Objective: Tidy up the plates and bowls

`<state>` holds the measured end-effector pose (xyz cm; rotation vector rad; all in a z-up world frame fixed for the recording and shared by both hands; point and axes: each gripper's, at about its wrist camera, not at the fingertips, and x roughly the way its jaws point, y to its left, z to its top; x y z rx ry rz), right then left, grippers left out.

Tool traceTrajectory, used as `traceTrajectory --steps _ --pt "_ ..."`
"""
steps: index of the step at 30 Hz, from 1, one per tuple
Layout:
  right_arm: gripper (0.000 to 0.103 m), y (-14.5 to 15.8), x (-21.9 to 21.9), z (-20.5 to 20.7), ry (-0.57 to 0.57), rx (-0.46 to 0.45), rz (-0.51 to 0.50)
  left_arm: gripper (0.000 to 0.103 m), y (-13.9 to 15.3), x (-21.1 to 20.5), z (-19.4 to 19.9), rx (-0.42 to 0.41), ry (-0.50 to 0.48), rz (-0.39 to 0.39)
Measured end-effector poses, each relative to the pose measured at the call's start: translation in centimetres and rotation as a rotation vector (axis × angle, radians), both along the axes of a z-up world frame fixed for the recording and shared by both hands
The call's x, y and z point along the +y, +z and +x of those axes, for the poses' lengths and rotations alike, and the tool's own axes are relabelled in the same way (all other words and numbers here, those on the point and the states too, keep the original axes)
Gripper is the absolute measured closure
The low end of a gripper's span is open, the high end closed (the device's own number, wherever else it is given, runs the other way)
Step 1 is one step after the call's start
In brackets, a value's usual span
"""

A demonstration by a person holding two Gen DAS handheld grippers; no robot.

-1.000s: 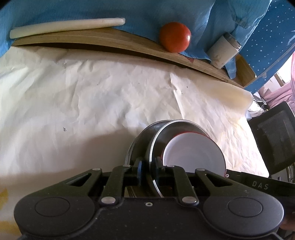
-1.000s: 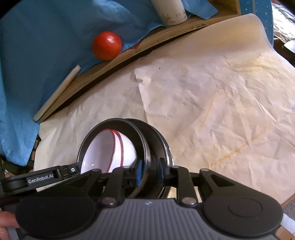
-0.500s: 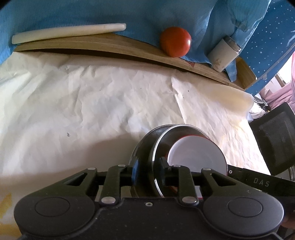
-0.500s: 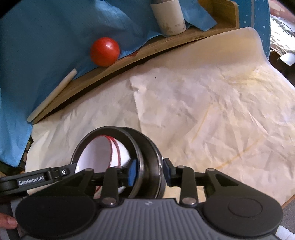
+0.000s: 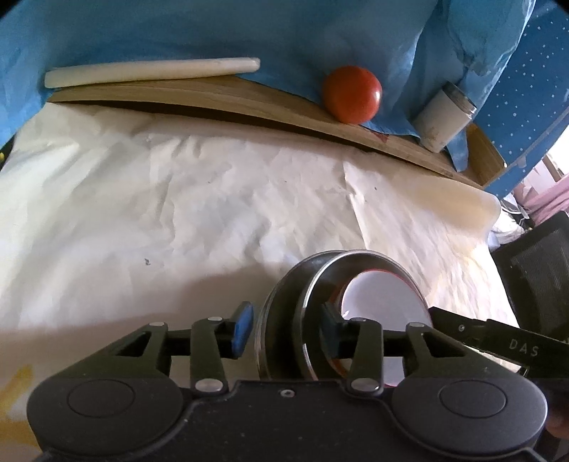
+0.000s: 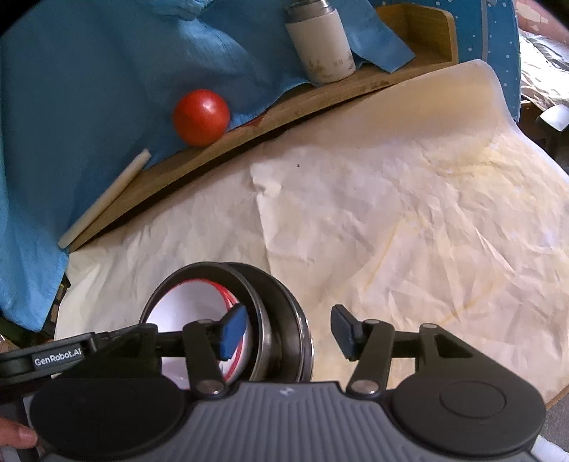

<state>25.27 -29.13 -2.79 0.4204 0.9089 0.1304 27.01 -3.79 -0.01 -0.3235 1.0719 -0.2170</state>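
left gripper (image 5: 284,328): its jaws are opening. a second ago the blue pads pinched the near rim of the metal bowls. now both pads stand off the rim, with the rim between them and not squeezed.
right gripper (image 6: 288,332): its jaws are opening too. before, they were clamped on the other side of the same rim. now one pad sits inside the bowls and the other hangs out over the paper, and neither one presses.
metal bowls (image 5: 284,320): two dark steel bowls, one tucked inside the other. they rest on the crinkly white paper (image 5: 177,213) right in front of both grippers.
white bowl (image 5: 384,302): white with a thin red rim. it sits inside the metal bowls, in the same spot as before.
what has changed: both grippers have let go at once. the hands do not look like they have moved, only the jaws.
what it means: the stack looks set down and stays put by itself, so i think this nesting step is done. next the grippers likely need to lift clear without bumping the rim.
far away things: a red tomato (image 5: 352,94), a white stick (image 5: 149,71) and a white bottle (image 5: 444,121) sit on the wooden board (image 5: 213,96) by the blue cloth (image 5: 249,32), well apart from the bowls.
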Motion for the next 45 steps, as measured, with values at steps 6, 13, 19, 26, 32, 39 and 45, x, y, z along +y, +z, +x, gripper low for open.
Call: traceTrajectory --steps 6,13,19,26,32,39,45 --pt "0.04 0.1 -0.2 0.1 0.008 -0.016 -0.002 0.047 0.3 0.3 -0.2 -0.016 0.037 0.009" --pt "0.027 0.4 -0.7 -0.2 0.021 -0.042 -0.006 0.033 0.9 -0.1 -0.6 -0.049 0.071 0.052" --pt "0.017 1.0 -0.6 -0.6 0.076 -0.083 0.0 0.025 1.5 -0.6 -1.3 -0.086 0.075 0.074" --pt "0.014 1.6 -0.9 -1.2 0.1 -0.113 -0.003 0.021 2.2 -0.8 -2.2 -0.124 0.097 0.088" --pt "0.011 2.1 -1.2 -1.9 0.122 -0.146 -0.008 0.018 2.9 -0.9 -2.9 -0.156 0.113 0.098" --pt "0.009 2.6 -1.5 -3.0 0.144 -0.179 -0.005 0.013 3.7 -1.1 -4.1 -0.205 0.114 0.143" --pt "0.003 3.0 -2.0 -4.4 0.156 -0.211 -0.003 0.005 4.4 -1.1 -5.7 -0.246 0.133 0.15"
